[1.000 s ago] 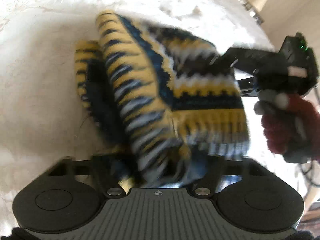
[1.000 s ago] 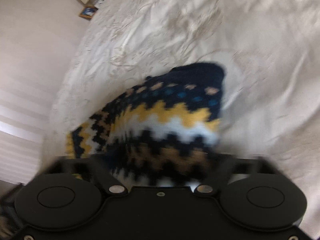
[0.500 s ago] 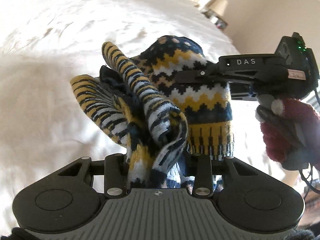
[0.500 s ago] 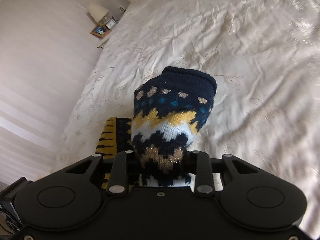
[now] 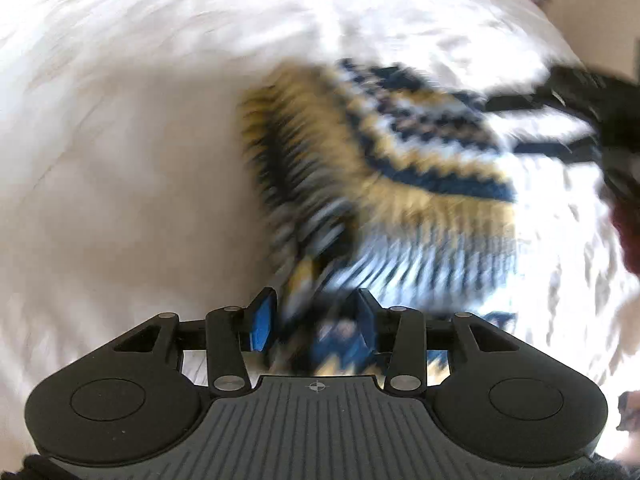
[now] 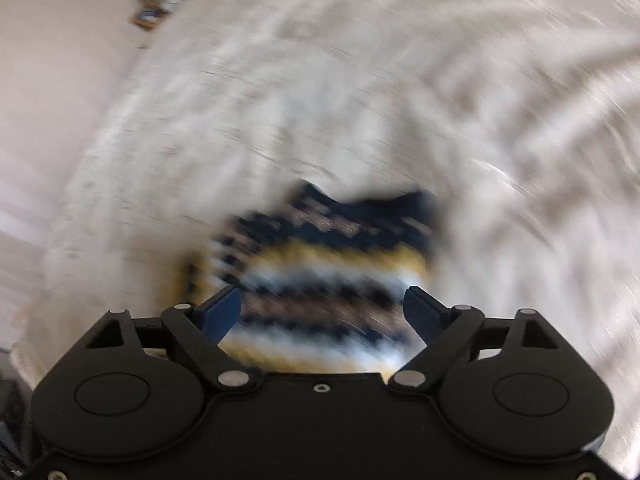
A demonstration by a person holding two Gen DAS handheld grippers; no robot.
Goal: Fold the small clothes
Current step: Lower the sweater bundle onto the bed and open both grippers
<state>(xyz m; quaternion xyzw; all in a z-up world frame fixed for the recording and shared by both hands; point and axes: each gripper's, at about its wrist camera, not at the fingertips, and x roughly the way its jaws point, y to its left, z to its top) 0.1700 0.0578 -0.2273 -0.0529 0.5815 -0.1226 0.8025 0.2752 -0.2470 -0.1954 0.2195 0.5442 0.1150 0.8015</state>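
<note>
A knitted sock [image 5: 400, 184] with navy, yellow and white zigzags lies bunched on the white bedsheet [image 5: 120, 160], blurred by motion. My left gripper [image 5: 314, 320] has the cuff end between its blue pads, and its jaws are starting to open. The right gripper's black fingers [image 5: 540, 96] reach in over the sock's far end from the right. In the right wrist view the right gripper [image 6: 322, 312] is opening wide, its pads standing clear on either side of the sock's toe end [image 6: 328, 256].
Wrinkled white bedding [image 6: 400, 100] fills both views. A bedside table [image 6: 154, 4] stands by the wall at the far left of the bed. A hand in a dark red glove [image 5: 628, 232] holds the right gripper.
Both grippers swept across the bed with the sock and brought it down onto the sheet. The right gripper let go of the toe end and spread wide. The left pads still have the cuff between them.
</note>
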